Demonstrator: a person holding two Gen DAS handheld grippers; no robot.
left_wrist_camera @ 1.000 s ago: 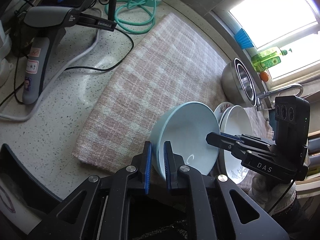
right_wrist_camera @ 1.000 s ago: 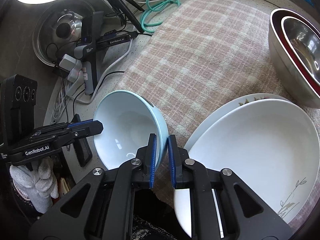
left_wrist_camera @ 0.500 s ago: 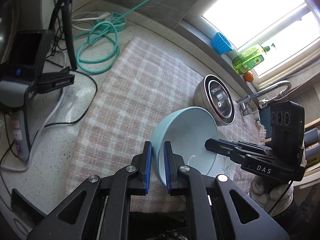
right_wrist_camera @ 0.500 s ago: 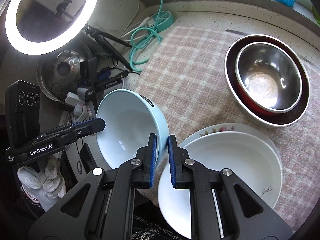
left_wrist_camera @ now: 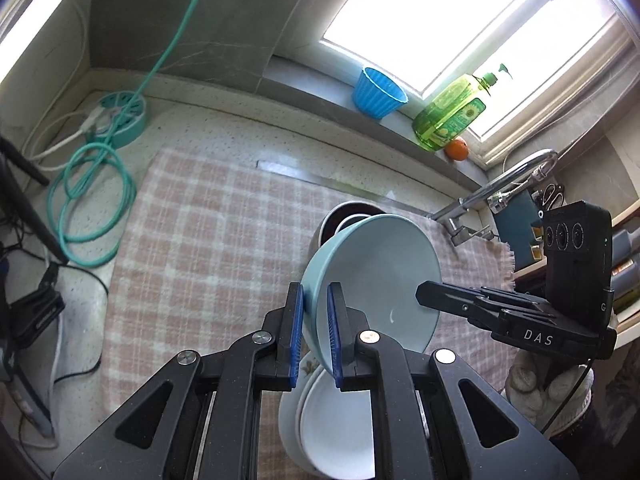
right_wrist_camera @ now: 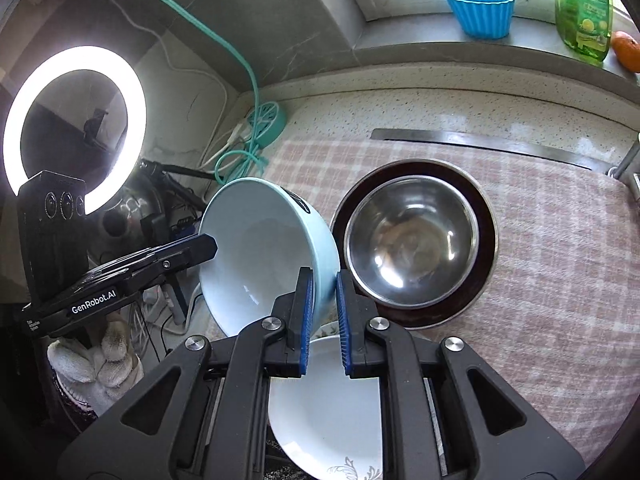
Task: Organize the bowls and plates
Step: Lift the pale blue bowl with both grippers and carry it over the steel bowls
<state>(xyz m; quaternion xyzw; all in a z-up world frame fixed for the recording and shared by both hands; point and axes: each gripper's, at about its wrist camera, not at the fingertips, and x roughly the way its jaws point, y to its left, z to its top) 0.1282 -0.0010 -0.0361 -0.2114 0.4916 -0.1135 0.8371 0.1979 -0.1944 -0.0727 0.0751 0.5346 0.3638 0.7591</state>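
Note:
A light blue bowl (left_wrist_camera: 380, 276) hangs tilted in the air, held by its rim on two sides. My left gripper (left_wrist_camera: 315, 292) is shut on its near-left rim, and my right gripper (left_wrist_camera: 420, 295) pinches the opposite rim. In the right wrist view my right gripper (right_wrist_camera: 323, 280) clamps the blue bowl (right_wrist_camera: 256, 248), and my left gripper (right_wrist_camera: 212, 245) grips the far rim. Below the bowl sits a stack of white bowls (left_wrist_camera: 340, 428) on a floral plate, seen also as white bowls (right_wrist_camera: 328, 412). A steel bowl (right_wrist_camera: 412, 240) nests in a larger dark-rimmed bowl (right_wrist_camera: 491, 252) just behind.
A pink checked cloth (left_wrist_camera: 208, 240) covers the counter. A coiled teal cable (left_wrist_camera: 92, 208) lies at left, and a ring light (right_wrist_camera: 76, 120) stands beyond it. On the sill are a blue cup (left_wrist_camera: 378, 94), a green soap bottle (left_wrist_camera: 452, 116) and an orange (left_wrist_camera: 456, 148). A faucet (left_wrist_camera: 500, 188) rises at right.
Both grippers have risen together with the blue bowl, carrying it up off the cloth and over the white bowls, toward the steel bowls. Both grips stayed shut.

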